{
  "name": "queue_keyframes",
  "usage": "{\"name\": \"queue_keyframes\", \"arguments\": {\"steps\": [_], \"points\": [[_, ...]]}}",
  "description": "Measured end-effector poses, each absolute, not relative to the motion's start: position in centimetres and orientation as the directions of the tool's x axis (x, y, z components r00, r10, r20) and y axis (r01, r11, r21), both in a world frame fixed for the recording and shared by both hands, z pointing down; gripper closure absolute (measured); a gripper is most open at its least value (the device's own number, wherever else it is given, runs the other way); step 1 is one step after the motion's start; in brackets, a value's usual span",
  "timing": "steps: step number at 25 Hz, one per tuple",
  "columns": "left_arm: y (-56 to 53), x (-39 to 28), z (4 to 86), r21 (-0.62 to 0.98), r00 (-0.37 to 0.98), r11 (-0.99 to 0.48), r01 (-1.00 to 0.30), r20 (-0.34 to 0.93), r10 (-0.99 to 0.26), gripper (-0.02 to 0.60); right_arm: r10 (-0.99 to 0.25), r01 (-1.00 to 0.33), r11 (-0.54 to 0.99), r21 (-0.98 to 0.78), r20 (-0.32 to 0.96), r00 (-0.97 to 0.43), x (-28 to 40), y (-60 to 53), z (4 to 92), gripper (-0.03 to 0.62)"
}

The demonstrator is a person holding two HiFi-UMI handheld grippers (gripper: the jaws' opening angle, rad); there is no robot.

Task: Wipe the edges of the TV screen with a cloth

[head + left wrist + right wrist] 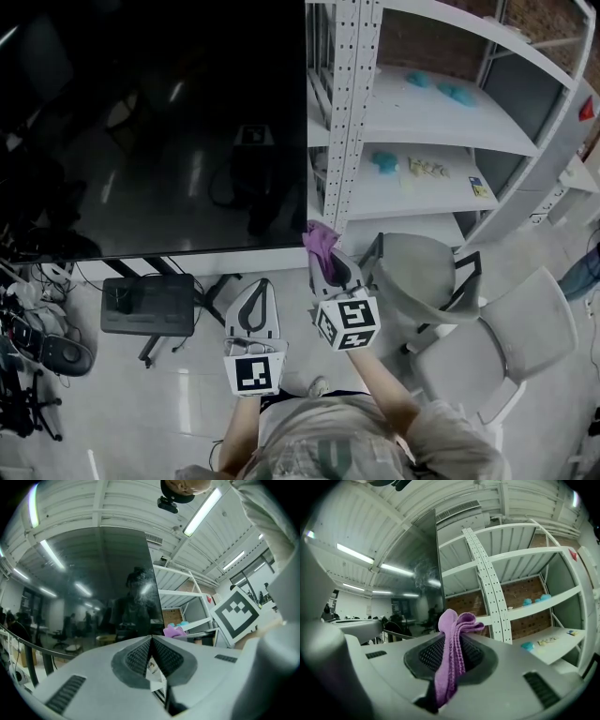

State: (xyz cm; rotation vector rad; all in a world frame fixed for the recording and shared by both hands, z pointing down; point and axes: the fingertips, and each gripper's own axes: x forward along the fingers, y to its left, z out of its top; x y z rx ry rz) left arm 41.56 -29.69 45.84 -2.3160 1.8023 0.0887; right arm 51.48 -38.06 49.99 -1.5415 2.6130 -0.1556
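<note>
The TV screen (pixel 150 122) is seen ahead of both tools, mostly to their left. The left gripper (pixel 262 284) is held below the screen's bottom edge, its jaws pressed together with nothing between them. To its right, the right gripper (pixel 330 263) is clenched on a purple cloth (pixel 320 242), which is raised just beside the screen's lower right corner. A white shelf rack (pixel 352 103) stands ahead of that tool, reaching off to its right.

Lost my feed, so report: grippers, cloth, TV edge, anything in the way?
Right gripper shut on purple cloth, by TV screen's lower right corner; contact unclear. Left gripper shut, empty, below the screen. Shelf rack close beside that edge.
</note>
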Motion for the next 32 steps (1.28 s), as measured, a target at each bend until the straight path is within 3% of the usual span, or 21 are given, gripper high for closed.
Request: {"name": "queue_keyframes", "arguments": {"steps": [7, 13, 17, 22, 32], "points": [[-29.9, 41.1, 45.7, -0.118, 0.261, -0.243, -0.963, -0.179, -0.949, 0.566, -0.871, -0.861, 0.490, -0.136, -0.039, -0.490, 50.6, -38.3, 49.6, 0.531], [-30.3, 41.0, 43.5, -0.112, 0.276, -0.258, -0.960, -0.203, -0.939, 0.566, -0.859, -0.852, 0.509, -0.123, -0.143, -0.492, 50.4, -37.9, 45.2, 0.531], [-31.7, 40.3, 41.7, -0.057, 0.264, -0.258, -0.964, -0.134, -0.955, 0.566, -0.840, -0.847, 0.524, -0.089, -0.217, -0.497, 50.3, -37.6, 41.1, 0.531], [-32.8, 41.0, 36.5, -0.049, 0.309, -0.305, -0.951, -0.154, -0.938, 0.566, -0.791, -0.838, 0.545, 0.035, -0.309, -0.528, 49.8, -36.5, 34.2, 0.531], [-34.0, 43.1, 24.2, -0.162, 0.372, -0.339, -0.927, -0.276, -0.886, 0.566, -0.729, -0.815, 0.525, 0.244, -0.366, -0.579, 49.6, -36.1, 24.0, 0.532]]}}
